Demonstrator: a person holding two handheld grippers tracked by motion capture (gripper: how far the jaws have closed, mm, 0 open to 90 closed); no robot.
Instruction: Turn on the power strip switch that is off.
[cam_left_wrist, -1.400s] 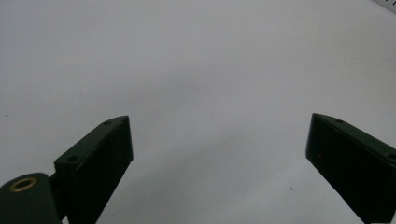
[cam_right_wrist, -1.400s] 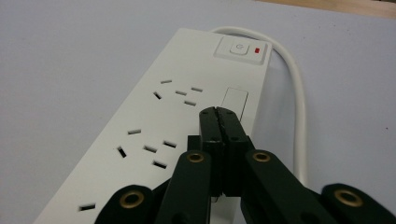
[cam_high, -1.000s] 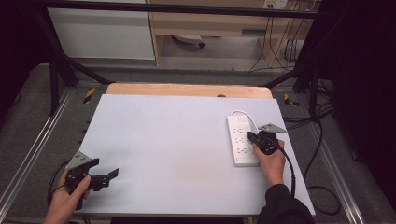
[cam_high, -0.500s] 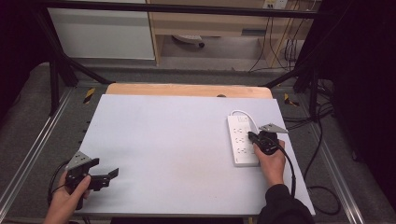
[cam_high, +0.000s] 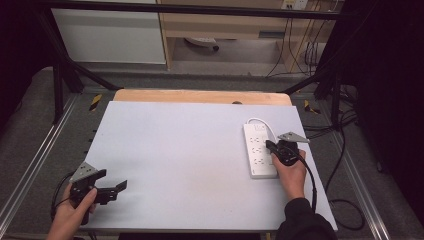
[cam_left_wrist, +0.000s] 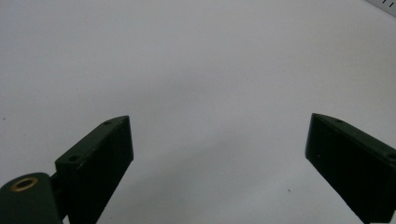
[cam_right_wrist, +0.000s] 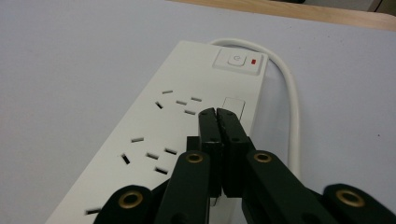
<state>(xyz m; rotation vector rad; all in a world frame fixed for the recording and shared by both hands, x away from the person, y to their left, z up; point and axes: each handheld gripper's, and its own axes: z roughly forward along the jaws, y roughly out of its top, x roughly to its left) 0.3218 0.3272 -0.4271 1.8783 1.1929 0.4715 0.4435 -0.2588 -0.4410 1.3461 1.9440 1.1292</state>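
Note:
A white power strip (cam_high: 258, 150) lies on the right part of the pale table mat (cam_high: 190, 150), its cable (cam_high: 260, 121) looping at the far end. My right gripper (cam_high: 271, 146) hovers over the strip's right edge. In the right gripper view its jaws (cam_right_wrist: 217, 114) are pressed together with nothing between them, tips above the power strip (cam_right_wrist: 177, 116) just short of the switch with the red light (cam_right_wrist: 237, 61). My left gripper (cam_high: 114, 181) rests at the mat's near left corner, open. In the left gripper view the left gripper (cam_left_wrist: 218, 122) has only bare mat between its wide-apart jaws.
A wooden table edge (cam_high: 200, 96) runs along the far side of the mat. Metal frame rails (cam_high: 35, 165) flank the table. Dark cables (cam_high: 340, 165) hang off at the right. A corner of the strip (cam_left_wrist: 385, 3) peeks into the left gripper view.

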